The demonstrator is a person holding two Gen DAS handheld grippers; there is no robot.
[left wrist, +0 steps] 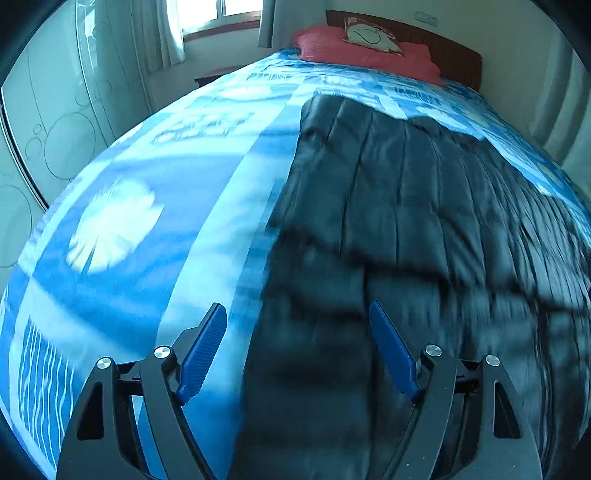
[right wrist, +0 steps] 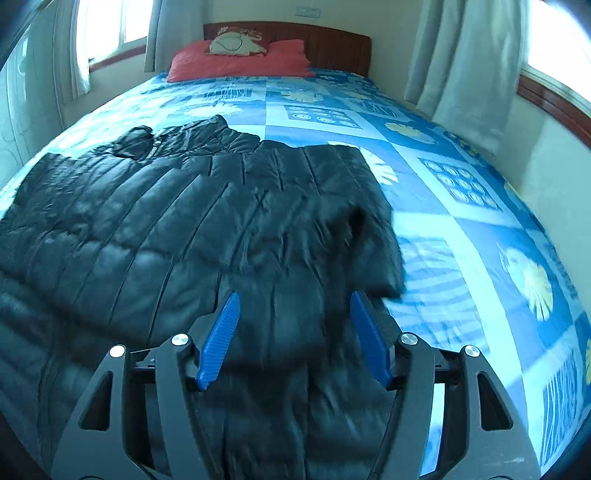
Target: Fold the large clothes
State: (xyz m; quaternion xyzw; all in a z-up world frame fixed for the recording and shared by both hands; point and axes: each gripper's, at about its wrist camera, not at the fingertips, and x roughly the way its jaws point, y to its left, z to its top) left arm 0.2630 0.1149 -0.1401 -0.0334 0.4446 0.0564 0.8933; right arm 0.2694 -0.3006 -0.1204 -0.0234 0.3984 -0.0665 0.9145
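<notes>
Left gripper point(left wrist: 297, 314) wide apart and empty, above black quilted jacket point(left wrist: 399, 206), blue patterned bedspread point(left wrist: 147, 206), red pillow point(left wrist: 369, 55)

1. Daylight comes in through the window point(right wrist: 110, 29) and makes it glow white.
2. Both pictures look bluish and a bit dim.
3. The black jacket point(left wrist: 388, 240) is smeared and blurry close to the camera.
4. The bed point(right wrist: 461, 229) bulges like a ball.
5. The corners of each picture are dark.
</notes>
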